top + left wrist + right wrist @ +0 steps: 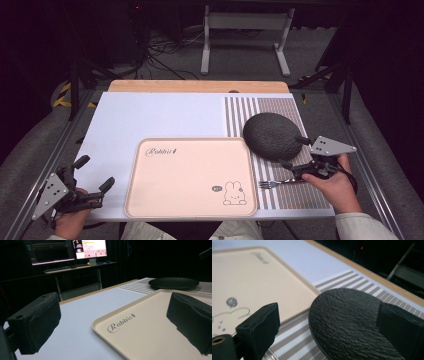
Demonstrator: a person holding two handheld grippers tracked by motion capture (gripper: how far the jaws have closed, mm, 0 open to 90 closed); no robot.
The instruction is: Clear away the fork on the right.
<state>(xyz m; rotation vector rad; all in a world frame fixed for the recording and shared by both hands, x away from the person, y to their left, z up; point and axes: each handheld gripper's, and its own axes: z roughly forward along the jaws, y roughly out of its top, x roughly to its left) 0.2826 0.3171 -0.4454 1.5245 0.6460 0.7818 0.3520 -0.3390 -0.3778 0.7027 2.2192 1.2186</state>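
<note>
A beige tray point(190, 177) printed with a rabbit lies at the table's front middle. Right of it a dark, rough-textured round plate point(272, 135) rests on a striped placemat point(292, 197). A metal fork point(270, 183) lies on the mat below the plate, its handle pointing toward my right gripper point(296, 154). That gripper hovers at the plate's near right edge, open, with nothing between its pads; in the right gripper view the plate point(352, 322) lies beyond its black fingers point(259, 327). My left gripper point(95, 172) stands open at the front left, facing the tray point(150, 322).
A white mat point(160, 115) covers the left and back of the wooden table point(200, 86). Metal rails run along both sides. Desk legs and cables stand on the floor behind. A lit monitor point(90, 248) is far off in the left gripper view.
</note>
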